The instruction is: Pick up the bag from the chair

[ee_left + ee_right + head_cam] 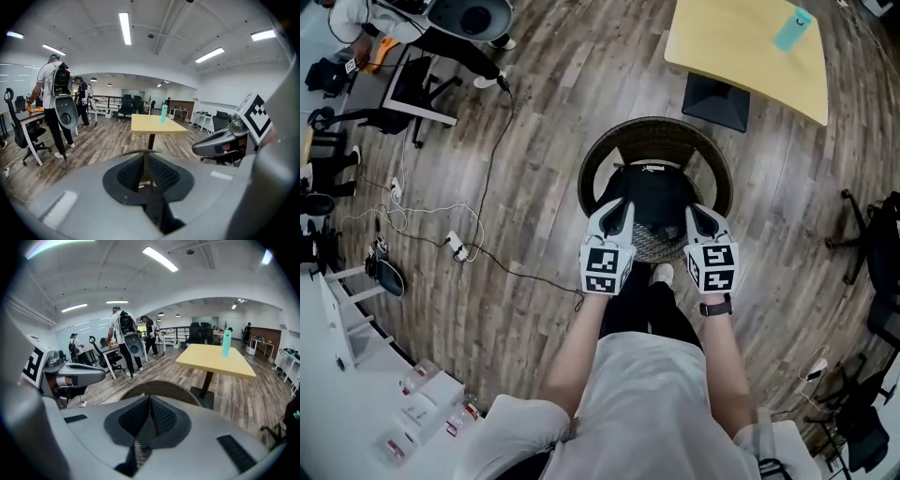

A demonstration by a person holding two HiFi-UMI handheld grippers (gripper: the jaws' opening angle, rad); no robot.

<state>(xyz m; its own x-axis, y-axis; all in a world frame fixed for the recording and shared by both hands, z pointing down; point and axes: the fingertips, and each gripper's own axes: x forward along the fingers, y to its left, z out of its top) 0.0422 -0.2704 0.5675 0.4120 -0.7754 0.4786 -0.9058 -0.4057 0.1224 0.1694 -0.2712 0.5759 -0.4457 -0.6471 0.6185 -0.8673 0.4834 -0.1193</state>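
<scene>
A black bag (654,195) lies on the seat of a round wicker chair (661,131) in front of my knees. My left gripper (622,214) is at the bag's near left side and my right gripper (694,220) at its near right side. In the left gripper view the pads (136,169) meet, with a black piece of the bag (157,211) pinched below them. In the right gripper view the pads (161,416) also meet, and a woven grey strap (137,454) shows in the gap beneath. The chair's rim (159,387) curves just beyond those jaws.
A yellow table (750,47) with a teal bottle (792,30) stands past the chair, its dark base (717,101) close to the chair's back. Cables and a power strip (457,246) lie on the wooden floor at left. Black office chairs (872,234) stand at right; people work at desks far left.
</scene>
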